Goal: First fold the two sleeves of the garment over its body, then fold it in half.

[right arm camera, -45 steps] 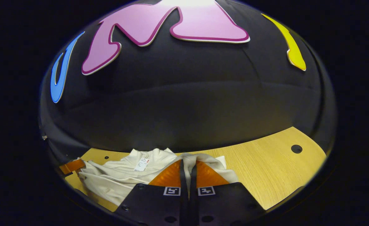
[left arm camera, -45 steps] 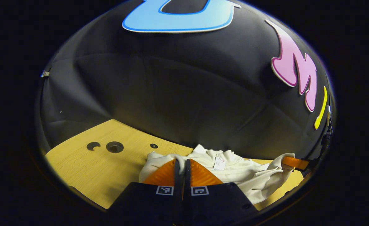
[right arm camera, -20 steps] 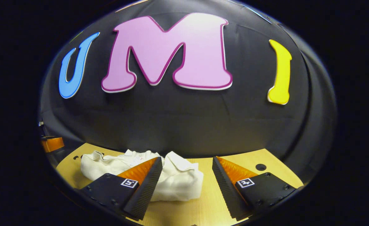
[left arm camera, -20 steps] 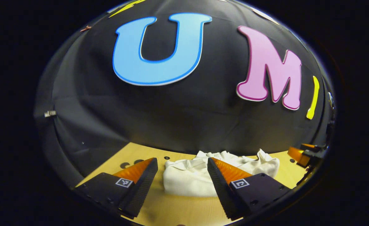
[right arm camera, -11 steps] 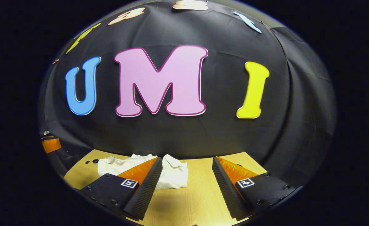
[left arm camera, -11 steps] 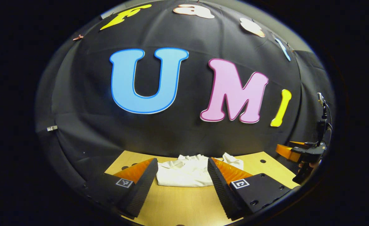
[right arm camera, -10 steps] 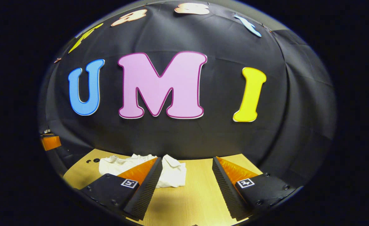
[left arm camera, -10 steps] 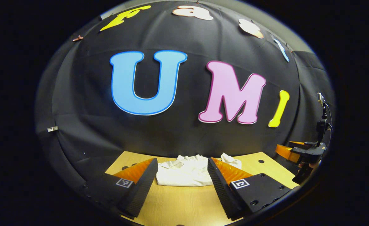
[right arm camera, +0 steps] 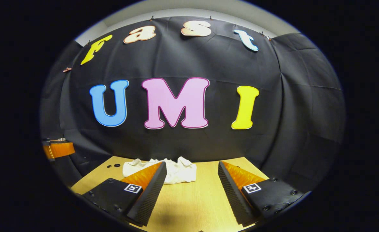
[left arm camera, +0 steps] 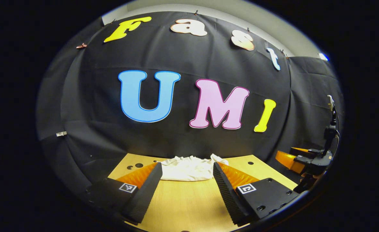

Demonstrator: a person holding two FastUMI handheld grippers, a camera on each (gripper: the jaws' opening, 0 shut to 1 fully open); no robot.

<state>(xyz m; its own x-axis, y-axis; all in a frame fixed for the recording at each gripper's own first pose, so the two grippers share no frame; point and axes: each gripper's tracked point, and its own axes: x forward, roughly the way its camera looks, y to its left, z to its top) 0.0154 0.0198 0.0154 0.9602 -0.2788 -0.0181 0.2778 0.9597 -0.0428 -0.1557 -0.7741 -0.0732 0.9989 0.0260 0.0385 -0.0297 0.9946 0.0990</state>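
A cream-white cloth garment (left arm camera: 189, 168) lies as a compact, rumpled bundle at the far edge of a pale wooden tabletop (left arm camera: 189, 203), close against the black cloth wall of the booth. In the right gripper view the same bundle (right arm camera: 176, 170) sits a little left of centre, with a few folds of fabric standing up along its back edge. It looks folded down to a small package, so the task appears finished or very nearly so, though the bundle is too far off to tell how neatly the sleeves and the halves lie.

The left tool (left arm camera: 186, 185) is raised above the near part of the tabletop, its two black, orange-backed fingers set wide apart and holding nothing. The garment shows in the gap between them but well beyond their tips. The right tool (right arm camera: 192, 187) is in the same state: fingers spread, empty, well clear of the cloth, pointing towards the wall with the bundle just past its left finger.

Each tool can also be seen from the other's camera. The right tool (left arm camera: 300, 159) hangs at the right-hand margin of the left gripper view, off the side of the tabletop, and an orange part of the left tool (right arm camera: 57, 150) sits at the left-hand margin of the right gripper view. They are well apart, one on either side of the garment, which fits hands held away from work that has been let go.

Small round holes (left arm camera: 139, 165) mark the tabletop near the garment's left end.
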